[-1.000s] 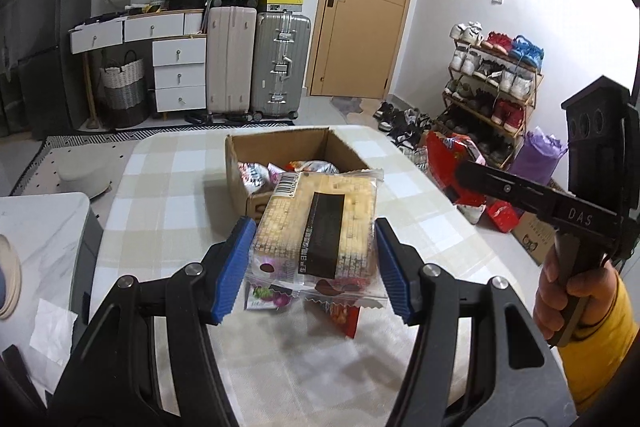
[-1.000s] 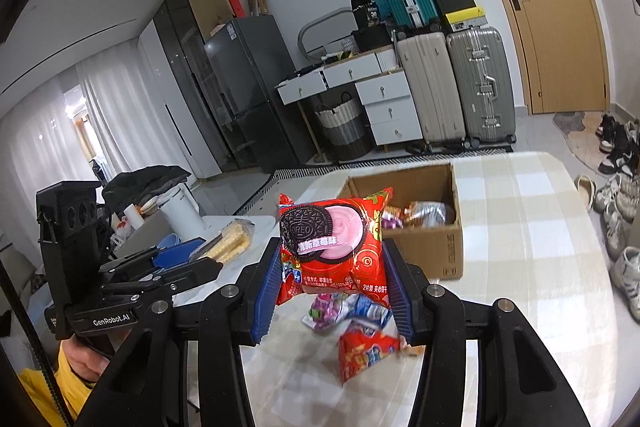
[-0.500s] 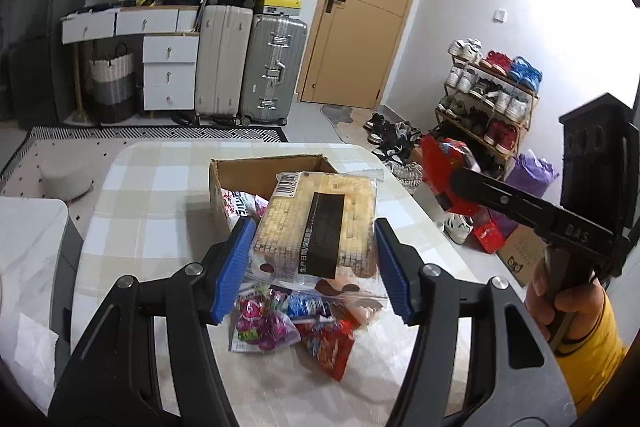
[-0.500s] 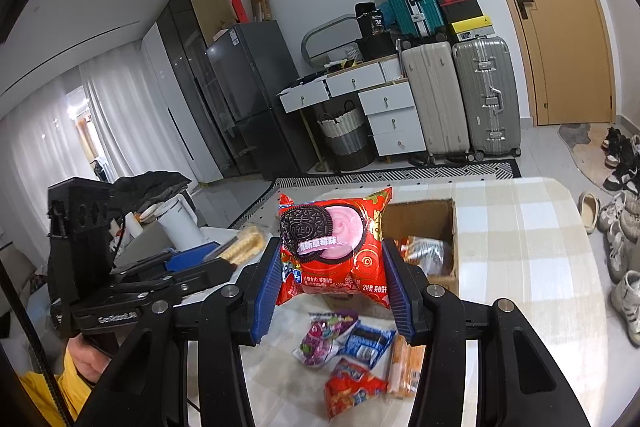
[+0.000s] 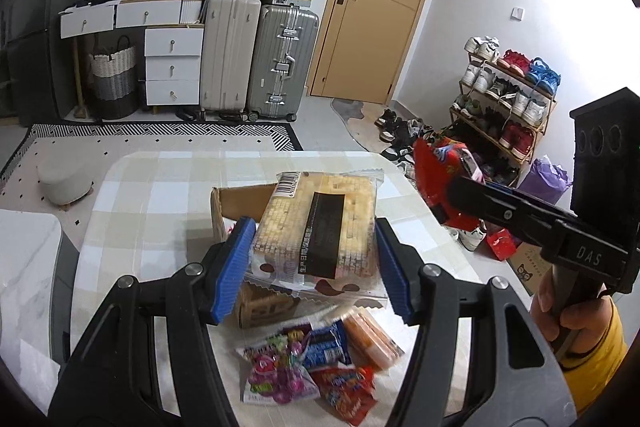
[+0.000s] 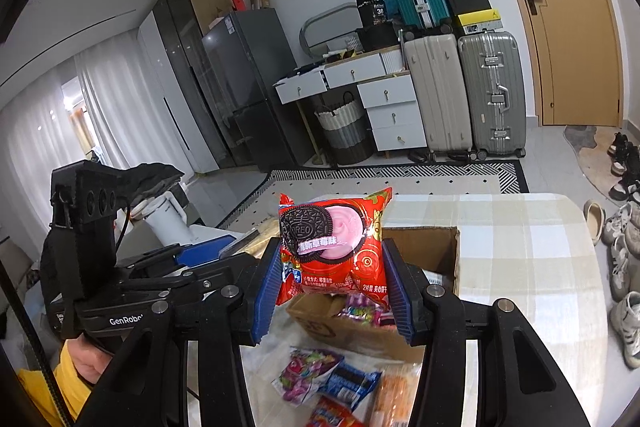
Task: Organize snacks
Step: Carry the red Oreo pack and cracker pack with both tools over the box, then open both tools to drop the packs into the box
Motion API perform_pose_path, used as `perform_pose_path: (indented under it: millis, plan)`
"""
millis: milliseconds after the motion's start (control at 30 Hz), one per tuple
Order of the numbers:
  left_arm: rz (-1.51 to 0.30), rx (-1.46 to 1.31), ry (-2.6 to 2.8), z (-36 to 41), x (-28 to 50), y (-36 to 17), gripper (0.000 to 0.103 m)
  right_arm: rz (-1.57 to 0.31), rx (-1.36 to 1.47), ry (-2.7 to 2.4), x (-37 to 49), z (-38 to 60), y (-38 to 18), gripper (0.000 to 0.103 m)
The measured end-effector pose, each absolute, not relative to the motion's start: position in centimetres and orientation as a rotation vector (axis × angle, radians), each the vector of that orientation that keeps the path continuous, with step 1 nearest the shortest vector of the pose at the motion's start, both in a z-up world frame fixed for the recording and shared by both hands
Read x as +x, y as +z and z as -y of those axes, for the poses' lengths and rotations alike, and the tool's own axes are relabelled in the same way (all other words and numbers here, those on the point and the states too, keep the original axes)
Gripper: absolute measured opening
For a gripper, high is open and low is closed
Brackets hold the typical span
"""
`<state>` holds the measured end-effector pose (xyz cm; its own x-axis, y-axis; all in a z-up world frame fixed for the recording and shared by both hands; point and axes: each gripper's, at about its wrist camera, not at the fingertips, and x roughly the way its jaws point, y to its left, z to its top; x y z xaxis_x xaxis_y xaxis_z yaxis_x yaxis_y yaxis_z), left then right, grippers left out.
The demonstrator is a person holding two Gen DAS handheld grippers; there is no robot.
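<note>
Nearest the cameras, loose snacks lie on the checked table (image 5: 152, 195) at its near edge: a pink-and-purple candy bag (image 5: 276, 373), a blue wrapped biscuit (image 5: 326, 343), an orange sausage pack (image 5: 370, 341) and a red packet (image 5: 348, 389), overlapping one another. The red packet runs off the bottom of the right wrist view.

Above them, the left gripper (image 5: 314, 267) is clamped on a clear-wrapped cracker pack (image 5: 316, 227), blue pads pressing both its sides. That pack hangs in front of the cardboard box (image 5: 240, 203) and hides most of its opening.

The right gripper (image 6: 332, 279) grips a red Oreo strawberry packet (image 6: 334, 247), held upright over the box's near wall (image 6: 320, 323). Inside the box, only a scrap of pink wrapper (image 6: 362, 309) shows; the rest cannot be made out.

Beyond the table's far edge stand a beige suitcase (image 5: 228, 51) and a silver suitcase (image 5: 282, 61) side by side, a white drawer unit (image 5: 172, 65), a woven basket (image 5: 112, 75), and a shoe rack (image 5: 504, 95) off to the right.
</note>
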<state>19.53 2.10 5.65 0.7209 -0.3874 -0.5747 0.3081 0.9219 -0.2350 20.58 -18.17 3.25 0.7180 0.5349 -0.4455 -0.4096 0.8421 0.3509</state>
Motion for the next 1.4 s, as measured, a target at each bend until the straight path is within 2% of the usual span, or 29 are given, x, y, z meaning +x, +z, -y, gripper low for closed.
perform_pose_path:
  millis: [667, 1100, 1400]
  plan:
    - [-0.830, -0.091, -0.352, 0.5, 32.2, -2.5, 0.057, -0.707, 0.242, 0.487, 29.8, 18.0, -2.6, 0.049]
    - [-0.873, -0.066, -0.330, 1.5, 35.6, -6.6, 0.058, -0.778, 0.250, 0.479, 32.3, 17.9, -5.8, 0.049]
    - [-0.846, -0.065, -0.322, 1.4, 35.7, -6.4, 0.058, -0.797, 0.242, 0.474, 32.6, 17.6, -6.3, 0.049]
